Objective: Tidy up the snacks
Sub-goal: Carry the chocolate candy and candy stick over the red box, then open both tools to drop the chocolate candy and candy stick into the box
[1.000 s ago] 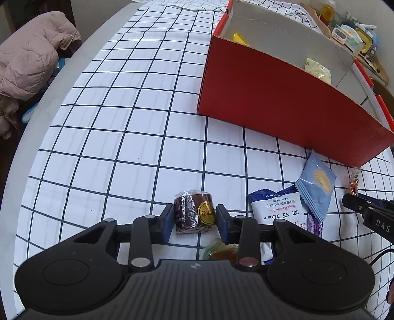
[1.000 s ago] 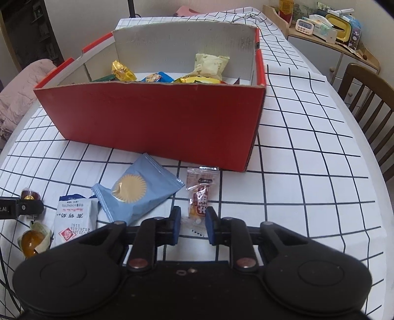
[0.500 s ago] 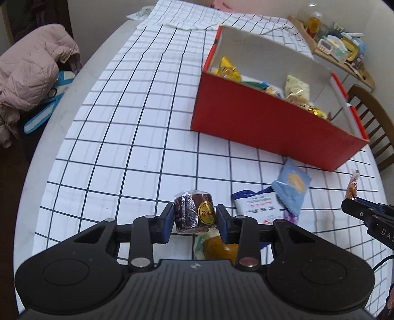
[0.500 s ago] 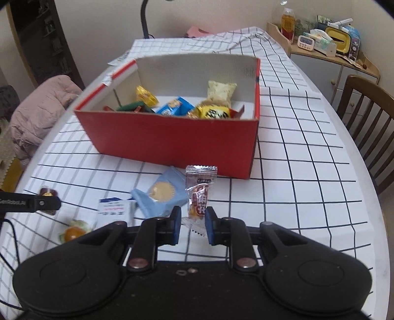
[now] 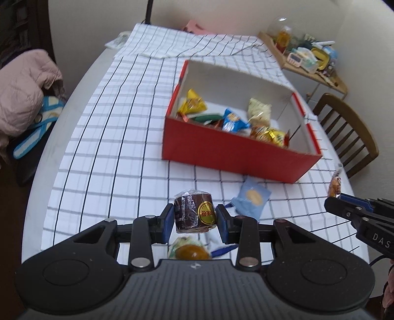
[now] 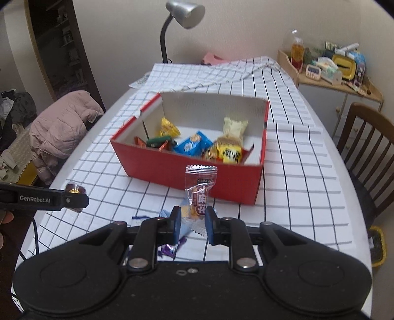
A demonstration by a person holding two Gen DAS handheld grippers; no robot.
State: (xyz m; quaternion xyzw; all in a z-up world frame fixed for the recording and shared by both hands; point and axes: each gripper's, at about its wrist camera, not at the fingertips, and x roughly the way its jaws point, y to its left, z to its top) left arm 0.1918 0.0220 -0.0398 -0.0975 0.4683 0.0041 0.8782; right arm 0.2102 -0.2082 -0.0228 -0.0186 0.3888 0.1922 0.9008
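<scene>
While both grippers hang above the checked tablecloth (image 5: 103,137), each is clamped on one snack. The left gripper (image 5: 194,221) tilts steeply down toward the table, and its blue pads press the two sides of a brown roll (image 5: 193,213) in clear wrap with a gold round label facing the camera. Below it, on the cloth, lie an orange jelly (image 5: 190,251) and a pale blue packet (image 5: 251,197) printed with a yellow disc. The right gripper (image 6: 193,221) points down less steeply, toward the red box (image 6: 197,176). Its jaws are drawn together on the lower end of a clear sachet (image 6: 199,194) with red and orange print, which stands upright between the pads, its crimped top overlapping the box's near wall in this view. Seen from the left camera, the right gripper comes in from the right edge with that sachet at its tip, level with the left one and well apart from it. The box sits open beyond both grippers, holding yellow, blue, green and cream packets along its near side. A lamp (image 6: 183,14) stands behind the table, a wooden chair (image 6: 364,147) to the right.
</scene>
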